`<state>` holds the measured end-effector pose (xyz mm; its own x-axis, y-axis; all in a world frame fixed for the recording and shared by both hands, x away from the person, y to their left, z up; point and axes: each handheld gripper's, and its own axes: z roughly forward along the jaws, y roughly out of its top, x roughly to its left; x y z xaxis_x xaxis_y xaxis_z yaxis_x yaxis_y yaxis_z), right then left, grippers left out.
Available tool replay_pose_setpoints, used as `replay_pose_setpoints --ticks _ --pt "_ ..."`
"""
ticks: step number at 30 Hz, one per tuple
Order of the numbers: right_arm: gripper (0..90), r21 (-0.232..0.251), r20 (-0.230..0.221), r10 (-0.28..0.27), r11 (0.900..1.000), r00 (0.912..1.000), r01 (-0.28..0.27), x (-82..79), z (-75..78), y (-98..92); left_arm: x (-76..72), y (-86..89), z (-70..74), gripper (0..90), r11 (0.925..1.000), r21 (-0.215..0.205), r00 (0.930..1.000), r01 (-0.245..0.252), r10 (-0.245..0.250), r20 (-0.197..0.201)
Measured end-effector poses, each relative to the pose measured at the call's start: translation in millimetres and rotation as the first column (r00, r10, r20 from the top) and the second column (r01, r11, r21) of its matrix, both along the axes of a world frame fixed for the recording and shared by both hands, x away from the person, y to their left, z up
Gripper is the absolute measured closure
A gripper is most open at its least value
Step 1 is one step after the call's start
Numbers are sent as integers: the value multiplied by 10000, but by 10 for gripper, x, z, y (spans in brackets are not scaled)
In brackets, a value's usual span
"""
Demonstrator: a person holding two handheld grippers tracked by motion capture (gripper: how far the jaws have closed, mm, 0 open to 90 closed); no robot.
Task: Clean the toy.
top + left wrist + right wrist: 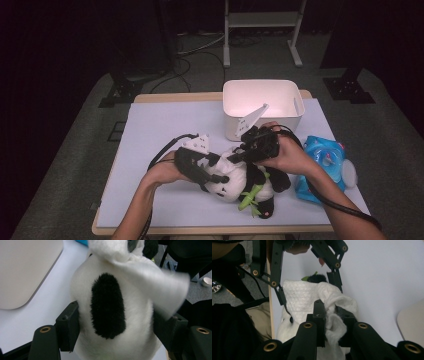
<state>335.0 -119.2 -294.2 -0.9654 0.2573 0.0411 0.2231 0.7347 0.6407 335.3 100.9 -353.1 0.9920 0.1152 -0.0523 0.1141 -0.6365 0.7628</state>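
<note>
A black-and-white plush panda (227, 186) lies at the front middle of the pale table mat (165, 125), a green leaf (250, 197) at its belly. My left gripper (214, 181) is shut on the panda's head. In the left gripper view both pads press the white fur (107, 305) on either side of a black patch. My right gripper (330, 315) is shut on a fold of white knit cloth (304, 297) that lies over the panda. From the panda that cloth (155, 282) stretches up toward the right gripper (239, 156).
A white open bin (262, 102) stands just behind the hands at the back middle of the table. A blue plastic packet (325, 162) lies to the right of the right hand. The mat's left half is bare. Dark floor and stands surround the table.
</note>
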Motion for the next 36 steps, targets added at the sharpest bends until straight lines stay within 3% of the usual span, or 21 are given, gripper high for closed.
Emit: replay_pose_setpoints --ticks 7,14,25,36 --pt "792 -284 -202 -200 9994 9996 194 -11 -52 -148 0 20 -22 292 10000 -81 10000 -47 47 -64" --pt "791 -613 -454 -747 9955 9962 718 7 -148 -343 4 28 -28 292 9999 -123 10000 -16 16 -47" --pt "790 -475 -587 -1392 9895 9885 1366 -64 -165 -709 58 89 -103 261 9989 -280 9984 -380 368 -438" --pt "789 -283 -699 -1714 9851 9827 1698 -277 -227 -999 70 115 -119 258 9990 -224 9982 -375 364 -475"
